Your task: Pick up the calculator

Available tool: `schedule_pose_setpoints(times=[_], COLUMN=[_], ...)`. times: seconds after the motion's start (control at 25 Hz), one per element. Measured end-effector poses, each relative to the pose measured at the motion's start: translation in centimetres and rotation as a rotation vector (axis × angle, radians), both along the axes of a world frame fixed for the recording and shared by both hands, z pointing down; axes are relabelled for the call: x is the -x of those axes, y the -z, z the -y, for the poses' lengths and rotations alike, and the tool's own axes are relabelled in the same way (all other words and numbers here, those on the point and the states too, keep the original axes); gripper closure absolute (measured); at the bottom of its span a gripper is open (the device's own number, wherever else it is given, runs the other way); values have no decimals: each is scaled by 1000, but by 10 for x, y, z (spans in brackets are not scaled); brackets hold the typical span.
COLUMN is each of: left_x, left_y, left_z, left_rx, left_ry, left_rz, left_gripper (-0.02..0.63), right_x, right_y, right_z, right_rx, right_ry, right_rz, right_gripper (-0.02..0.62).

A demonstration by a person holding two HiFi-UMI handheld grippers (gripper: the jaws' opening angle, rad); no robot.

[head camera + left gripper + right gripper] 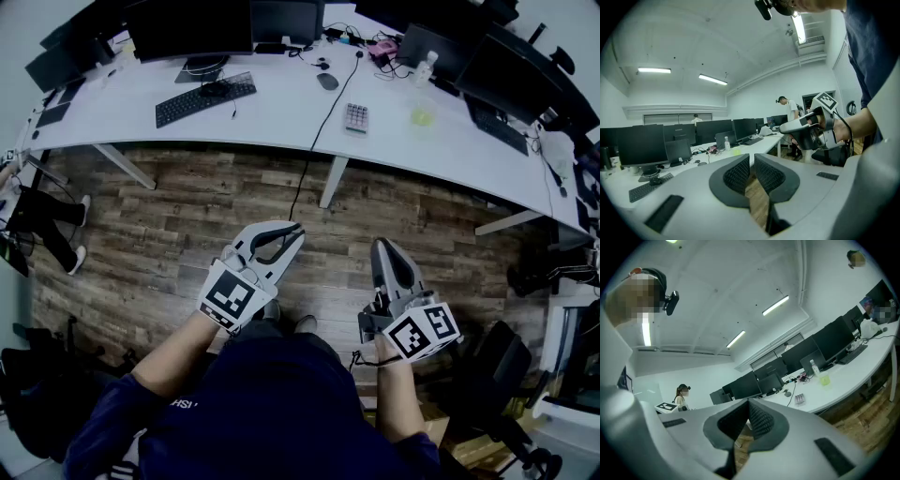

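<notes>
The 2 claws, left claw and right claw, are closed on nothing, near the person. The calculator lies flat on the far desk, just right of a black cable. A claw arriving closed would likely shove it away or snag the cable.

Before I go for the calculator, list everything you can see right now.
desk: one, white, long and curved, far side.
calculator: one, grey, desk's near edge, middle.
keyboards: two, black, desk's left and far right.
mouse: one, grey, behind calculator.
cup: one, yellow-green, right of calculator.
bottle: one, clear, behind cup.
monitors: several, black, along desk's far edge.
floor: brown wood, below the grippers.
bystander: one, dark clothes, left edge.
left gripper: one, light grey, shut and empty, over floor.
right gripper: one, light grey, shut and empty, over floor.
</notes>
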State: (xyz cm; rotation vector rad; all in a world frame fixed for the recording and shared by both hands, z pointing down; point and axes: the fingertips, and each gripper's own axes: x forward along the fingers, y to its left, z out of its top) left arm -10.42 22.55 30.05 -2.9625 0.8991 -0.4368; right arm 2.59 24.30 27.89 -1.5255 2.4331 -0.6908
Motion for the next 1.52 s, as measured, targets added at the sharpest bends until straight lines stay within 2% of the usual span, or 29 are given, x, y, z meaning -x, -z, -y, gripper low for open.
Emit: schedule_pose_setpoints(times=[1.52], left_x=[-10], left_y=[5], left_z=[9], left_rx=[-29], left_ry=[-2], left_rz=[7], left_gripper=[546], right_x=[-11], right_y=[0], right_z=[10], right_rx=[4], right_ry=[-11], right_rz=[27], right_gripper=[591])
